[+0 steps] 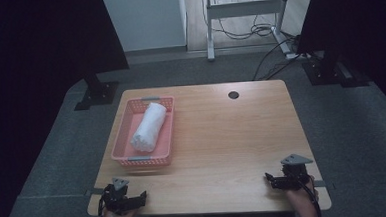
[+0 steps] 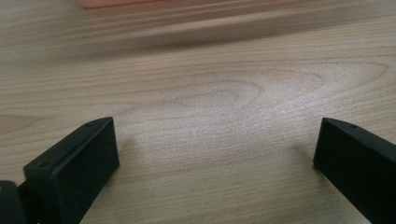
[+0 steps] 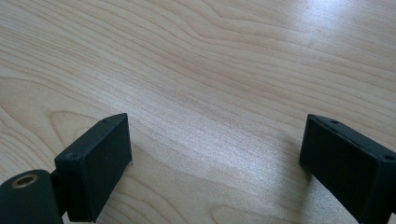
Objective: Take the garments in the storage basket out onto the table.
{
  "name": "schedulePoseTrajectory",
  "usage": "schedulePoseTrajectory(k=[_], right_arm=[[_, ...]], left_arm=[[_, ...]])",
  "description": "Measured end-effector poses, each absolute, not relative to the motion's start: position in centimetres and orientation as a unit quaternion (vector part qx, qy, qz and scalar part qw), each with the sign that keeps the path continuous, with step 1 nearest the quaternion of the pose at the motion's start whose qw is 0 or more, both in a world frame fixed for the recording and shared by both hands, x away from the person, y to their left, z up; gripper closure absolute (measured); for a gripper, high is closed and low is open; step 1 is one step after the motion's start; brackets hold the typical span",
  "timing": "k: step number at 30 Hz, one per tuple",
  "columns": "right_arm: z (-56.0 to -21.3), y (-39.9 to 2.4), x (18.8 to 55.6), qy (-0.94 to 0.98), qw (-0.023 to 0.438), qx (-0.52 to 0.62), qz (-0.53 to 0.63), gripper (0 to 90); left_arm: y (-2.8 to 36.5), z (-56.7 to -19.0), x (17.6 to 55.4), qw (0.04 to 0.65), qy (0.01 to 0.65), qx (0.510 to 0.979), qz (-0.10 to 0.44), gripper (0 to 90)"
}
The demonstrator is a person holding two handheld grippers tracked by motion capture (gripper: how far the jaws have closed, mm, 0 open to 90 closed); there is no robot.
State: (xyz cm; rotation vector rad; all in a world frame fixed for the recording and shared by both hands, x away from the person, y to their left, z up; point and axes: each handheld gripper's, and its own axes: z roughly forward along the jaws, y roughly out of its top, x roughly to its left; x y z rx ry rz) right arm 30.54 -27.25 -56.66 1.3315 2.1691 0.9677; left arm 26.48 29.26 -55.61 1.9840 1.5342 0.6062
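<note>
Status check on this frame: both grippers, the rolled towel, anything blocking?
Left gripper open, right gripper open, both at the near table edge. White rolled towel lies in the pink basket, untouched. Bare table between; nothing blocking.

Wooden table, round grommet hole, floor cables

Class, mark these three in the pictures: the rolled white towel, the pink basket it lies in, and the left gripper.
rolled white towel [image 1: 148, 127], high view, middle of the roll.
pink basket [image 1: 142, 160], high view, near wall.
left gripper [image 2: 215, 161], left gripper view, midway between its open fingertips.
</note>
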Motion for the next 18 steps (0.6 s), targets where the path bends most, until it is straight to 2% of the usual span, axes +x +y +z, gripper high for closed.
schedulePoseTrajectory(k=[18], right_arm=[[-56.66, -27.25, 30.54, 0.779, 0.208, 0.478, 0.348, 8.4]], left_arm=[[29.28, -55.66, 26.33, 0.281, 0.569, 0.739, 0.228, 0.0]])
